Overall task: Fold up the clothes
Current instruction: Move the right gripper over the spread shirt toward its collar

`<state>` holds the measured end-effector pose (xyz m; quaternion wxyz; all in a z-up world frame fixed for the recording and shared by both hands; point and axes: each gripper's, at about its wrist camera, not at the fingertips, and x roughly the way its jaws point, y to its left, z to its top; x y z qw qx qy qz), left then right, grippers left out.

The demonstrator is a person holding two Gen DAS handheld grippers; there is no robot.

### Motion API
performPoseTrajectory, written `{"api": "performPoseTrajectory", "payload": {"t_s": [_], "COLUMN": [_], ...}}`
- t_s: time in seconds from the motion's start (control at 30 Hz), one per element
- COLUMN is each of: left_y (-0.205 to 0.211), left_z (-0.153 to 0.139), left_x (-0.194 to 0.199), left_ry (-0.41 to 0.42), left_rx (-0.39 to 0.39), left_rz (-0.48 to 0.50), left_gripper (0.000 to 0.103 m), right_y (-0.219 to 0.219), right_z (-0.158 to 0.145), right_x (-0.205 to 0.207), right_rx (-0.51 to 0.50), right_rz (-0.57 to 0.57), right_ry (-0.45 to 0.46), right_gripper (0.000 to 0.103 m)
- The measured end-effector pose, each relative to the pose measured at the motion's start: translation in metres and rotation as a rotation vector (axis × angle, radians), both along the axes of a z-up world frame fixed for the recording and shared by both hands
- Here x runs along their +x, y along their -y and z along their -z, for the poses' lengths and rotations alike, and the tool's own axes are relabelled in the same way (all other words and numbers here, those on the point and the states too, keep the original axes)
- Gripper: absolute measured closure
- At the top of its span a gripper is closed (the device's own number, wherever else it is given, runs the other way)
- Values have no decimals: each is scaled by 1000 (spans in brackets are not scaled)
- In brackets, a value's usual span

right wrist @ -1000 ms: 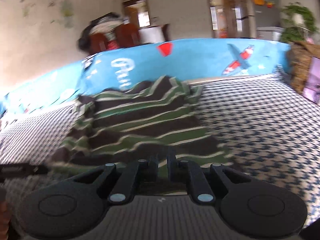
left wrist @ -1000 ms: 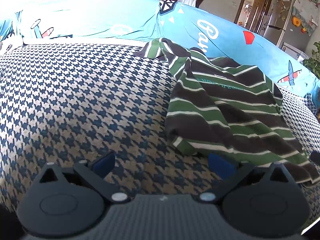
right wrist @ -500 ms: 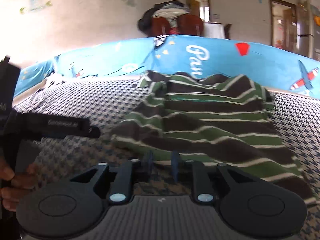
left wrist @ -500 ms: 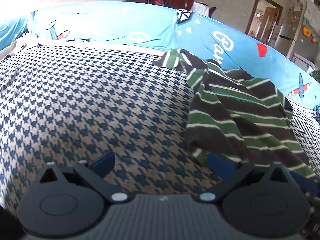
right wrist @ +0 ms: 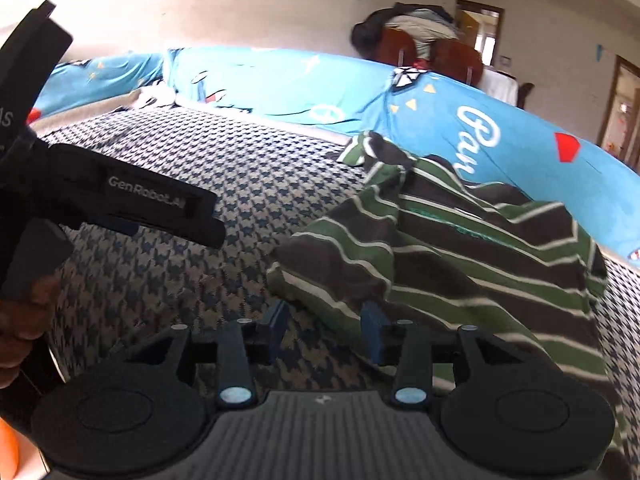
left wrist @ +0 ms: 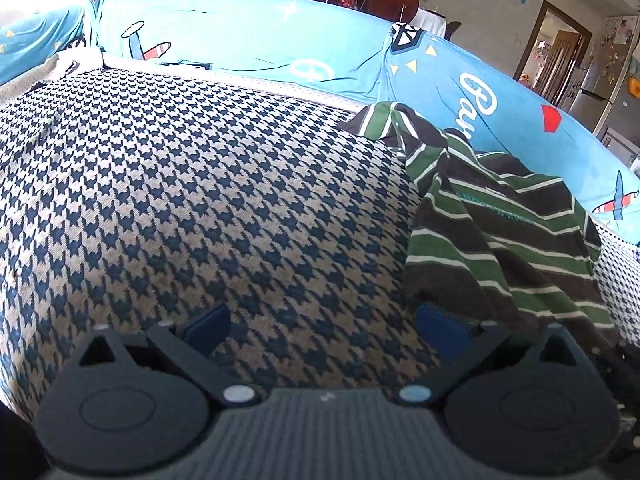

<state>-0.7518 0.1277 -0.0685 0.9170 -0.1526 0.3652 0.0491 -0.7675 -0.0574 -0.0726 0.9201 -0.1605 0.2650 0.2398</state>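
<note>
My left fingers (left wrist: pixel 322 326) gape wide, empty; right fingers (right wrist: pixel 324 332) part-open, empty, at the shirt's (right wrist: pixel 460 248) near edge.

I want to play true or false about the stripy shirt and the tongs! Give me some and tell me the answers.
1. The shirt has green stripes. True.
2. The shirt is folded into a neat square. False: it lies rumpled on the checked cover.
3. The left tongs are wide open. True.
4. The right tongs are pinching the shirt. False: they are open, with the shirt's edge just ahead of them.
5. A blue cushion with planes on it sits behind the shirt. True.
</note>
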Motion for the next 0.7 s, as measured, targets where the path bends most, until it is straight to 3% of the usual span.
{"api": "performPoseTrajectory", "payload": {"t_s": [0.4, 0.57, 0.7], "left_y": [-5, -4, -3], "left_z": [6, 7, 8], "left_x": [4, 5, 6], "left_ry": [-15, -19, -23], "left_rx": [-1, -5, -7], "left_rz": [-25, -24, -20], "left_gripper": [0, 0, 0], "right_y": [-25, -26, -9], "right_z": [19, 16, 3], "right_x": [19, 33, 58], "right_rx": [-119, -113, 24], "right_rz": [-73, -63, 1], "right_ry": [27, 30, -39], "right_gripper": [63, 89, 97]}}
